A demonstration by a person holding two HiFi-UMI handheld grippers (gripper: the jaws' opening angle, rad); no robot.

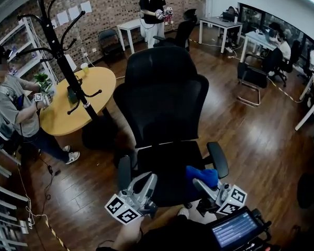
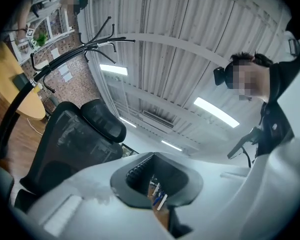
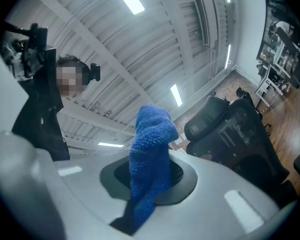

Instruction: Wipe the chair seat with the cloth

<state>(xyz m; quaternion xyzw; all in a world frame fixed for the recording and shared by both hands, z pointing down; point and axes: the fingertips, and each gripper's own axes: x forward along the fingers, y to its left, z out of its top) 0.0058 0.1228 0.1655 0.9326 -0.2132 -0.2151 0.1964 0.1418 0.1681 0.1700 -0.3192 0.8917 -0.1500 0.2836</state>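
A black office chair [image 1: 162, 98] stands in front of me, its dark seat [image 1: 165, 163] low in the head view. My right gripper [image 1: 200, 183] hovers over the seat's front right corner, shut on a blue cloth [image 1: 201, 175]. In the right gripper view the cloth [image 3: 151, 154] sticks up from between the jaws, with the chair [image 3: 235, 129] to the right. My left gripper [image 1: 149, 181] hangs over the seat's front left, shut with nothing in it. The left gripper view tilts up toward the ceiling, with the chair back [image 2: 75, 139] at left.
A black coat rack [image 1: 57, 41] and a round yellow table [image 1: 102, 82] stand left of the chair. One person [image 1: 15, 109] sits at that table; another [image 1: 152, 9] stands at the back. White desks [image 1: 220, 22] and a second chair [image 1: 254, 75] are at right. A screen [image 1: 234, 228] sits below.
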